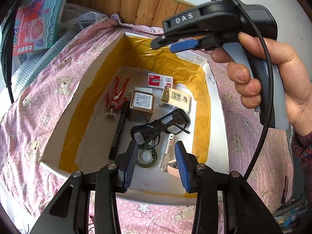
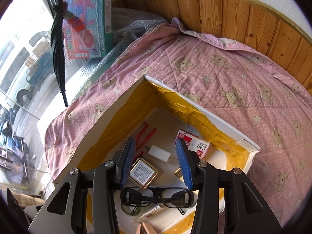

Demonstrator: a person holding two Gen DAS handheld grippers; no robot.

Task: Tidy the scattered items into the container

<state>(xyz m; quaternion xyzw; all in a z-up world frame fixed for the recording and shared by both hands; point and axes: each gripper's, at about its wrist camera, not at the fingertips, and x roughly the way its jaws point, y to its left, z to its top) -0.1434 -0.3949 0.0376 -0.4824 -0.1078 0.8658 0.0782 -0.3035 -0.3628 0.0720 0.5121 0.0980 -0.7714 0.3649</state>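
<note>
While both grippers hang over the white box (image 1: 218, 105), the left gripper (image 1: 156, 163) has its blue fingers spread apart, holding nothing. Black glasses (image 1: 161, 126) lie in the box just past its fingertips, beside a gold tin (image 1: 141, 107). The right gripper (image 2: 156, 163) is spread wide too, with nothing between its fingers.

Tape roll (image 1: 146, 157) half-hidden under glasses (image 1: 161, 126); tin (image 2: 144, 172) label unreadable.

Each hand-held gripper (image 1: 156, 163) is black with ribbed blue pads (image 1: 129, 165), silver screws (image 1: 112, 166); "DAS" lettering (image 1: 184, 18), grey handle, black cable (image 1: 270, 78), knitted reddish sleeve (image 1: 303, 146).
</note>
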